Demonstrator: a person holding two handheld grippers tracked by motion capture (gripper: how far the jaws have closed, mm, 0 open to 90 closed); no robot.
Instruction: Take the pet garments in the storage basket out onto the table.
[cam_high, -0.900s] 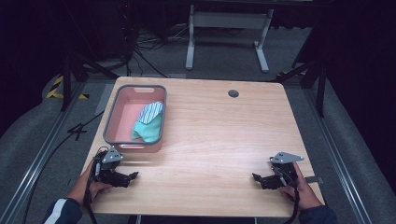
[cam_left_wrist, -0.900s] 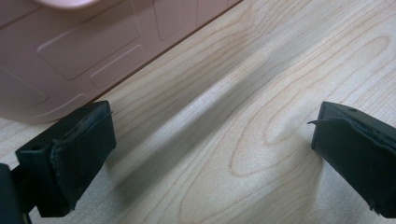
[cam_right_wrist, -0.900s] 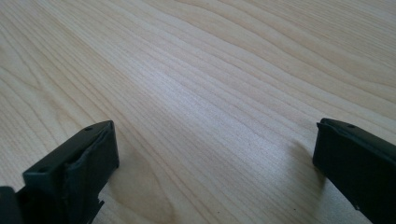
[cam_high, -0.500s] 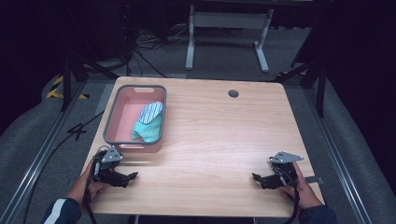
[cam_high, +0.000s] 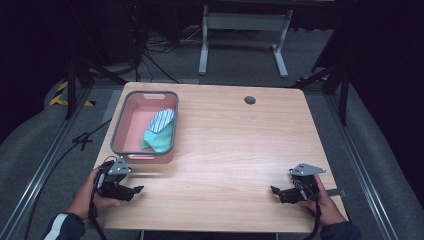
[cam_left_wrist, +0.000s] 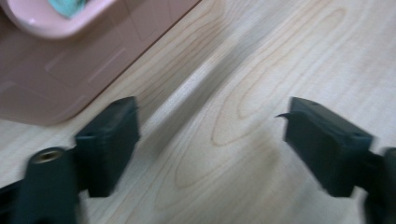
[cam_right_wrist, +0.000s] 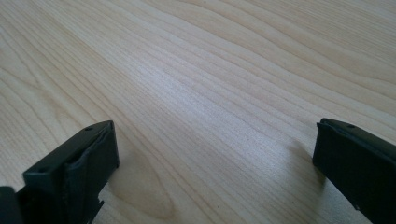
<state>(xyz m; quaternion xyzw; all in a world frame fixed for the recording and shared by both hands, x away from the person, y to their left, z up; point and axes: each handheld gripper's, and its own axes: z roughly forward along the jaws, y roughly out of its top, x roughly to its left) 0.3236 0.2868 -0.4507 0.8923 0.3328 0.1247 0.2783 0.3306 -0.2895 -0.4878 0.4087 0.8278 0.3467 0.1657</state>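
Two grippers rest low at the table's (cam_high: 235, 150) near edge, left gripper (cam_high: 131, 189) and right gripper (cam_high: 278, 192) both wide open and empty; cloths (cam_high: 159, 131) sit in the tub (cam_high: 119, 131), so we judge the left reaches in next

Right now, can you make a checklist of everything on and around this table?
Surface: wooden table, with a small dark round hole near the far edge.
Job's things: pink basket at the far left, holding a striped cloth lying on a teal cloth.
Clutter: nothing seen.
Grippers: left claw open near the basket's near end; right claw open at the near right; both hold nothing.
Cables: one trails from each claw off the near edge; more lie on the floor.
Surroundings: grey carpet, a grey metal stand, dark background.
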